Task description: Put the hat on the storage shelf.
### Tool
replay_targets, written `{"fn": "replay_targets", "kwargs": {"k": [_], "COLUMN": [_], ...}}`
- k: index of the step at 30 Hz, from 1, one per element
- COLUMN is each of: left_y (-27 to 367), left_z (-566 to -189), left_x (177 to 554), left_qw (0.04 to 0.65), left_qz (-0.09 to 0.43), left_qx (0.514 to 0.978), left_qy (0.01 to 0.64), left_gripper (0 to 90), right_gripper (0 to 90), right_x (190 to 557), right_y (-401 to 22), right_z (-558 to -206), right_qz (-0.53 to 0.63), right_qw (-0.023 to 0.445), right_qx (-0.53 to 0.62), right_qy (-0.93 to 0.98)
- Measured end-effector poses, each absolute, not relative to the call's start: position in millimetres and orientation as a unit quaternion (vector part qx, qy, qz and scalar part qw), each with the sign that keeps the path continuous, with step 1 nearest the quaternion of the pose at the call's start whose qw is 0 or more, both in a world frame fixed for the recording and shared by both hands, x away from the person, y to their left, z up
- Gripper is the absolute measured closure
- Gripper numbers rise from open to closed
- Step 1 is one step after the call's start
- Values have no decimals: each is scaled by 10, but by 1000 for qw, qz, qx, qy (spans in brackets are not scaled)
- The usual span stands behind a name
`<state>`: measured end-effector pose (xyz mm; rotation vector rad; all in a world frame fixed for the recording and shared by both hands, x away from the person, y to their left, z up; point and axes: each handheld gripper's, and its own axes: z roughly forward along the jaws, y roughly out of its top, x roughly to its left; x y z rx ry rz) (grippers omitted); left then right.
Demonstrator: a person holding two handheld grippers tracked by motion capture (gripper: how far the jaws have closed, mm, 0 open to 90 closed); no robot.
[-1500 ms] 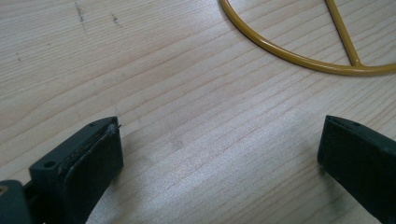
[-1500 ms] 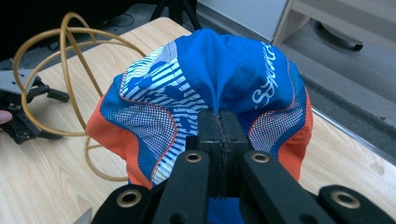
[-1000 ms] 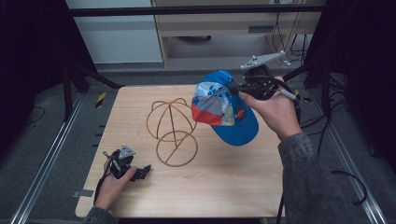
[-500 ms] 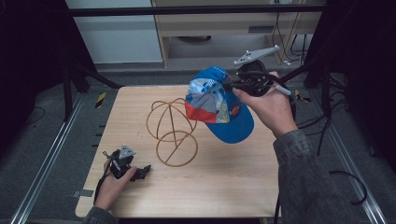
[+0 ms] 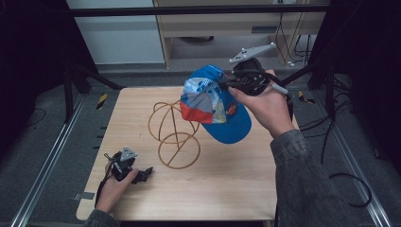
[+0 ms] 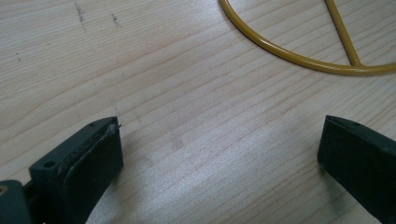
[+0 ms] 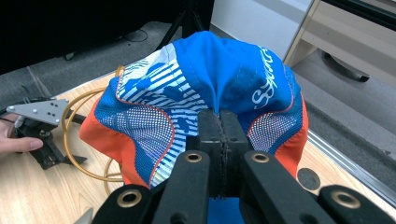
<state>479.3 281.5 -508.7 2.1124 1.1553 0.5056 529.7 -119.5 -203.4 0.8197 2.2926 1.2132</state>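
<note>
High view: the blue cap [image 5: 215, 106] hangs in the air right of centre, above the table [image 5: 236, 175] and just right of the yellow wire stand [image 5: 172, 130], overlapping the stand's dome in the picture. Whether cloth touches wire cannot be told. The brim points toward the lower right of the frame and the crown faces the upper left.

Right gripper view: the right gripper [image 7: 219, 140] has its jaws pressed together on a pinch of crown fabric at the cap's back. The cloth puckers into a deep fold at the pinch, and the mesh panels and orange trim sag to either side.

Handling, as judged: light, soft, limp in the crown. It crumples rather than keeping its dome, so a pinch on loose cloth gives little control over how the opening faces. The brim looks the only stiff part; a hold there or on the rear band would steer it better. It is not fragile and not slippery, since woven cloth grips well between pads. The thin wire stand looks light enough to shift if the cap drags across it.

Left gripper view: the left gripper [image 6: 219, 154] lies low over the table, jaws wide apart with only bare wood between them. The stand's base ring [image 6: 299, 53] curves across the upper right of that frame. In the high view this gripper [image 5: 127, 168] sits at lower left, near the base ring but clear of it.
</note>
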Motion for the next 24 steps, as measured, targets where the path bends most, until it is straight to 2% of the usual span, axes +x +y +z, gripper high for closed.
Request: {"fn": "replay_targets", "kwargs": {"k": [24], "left_y": [2816], "left_z": [-5087], "left_x": [4794], "left_qw": [334], "left_qz": [195], "left_qx": [810], "left_qy": [442], "left_gripper": [0], "right_gripper": [900], "right_x": [5258], "right_y": [-930], "right_z": [-1919], "right_qz": [447], "right_qw": [206], "right_qx": [271], "right_qy": [827]}}
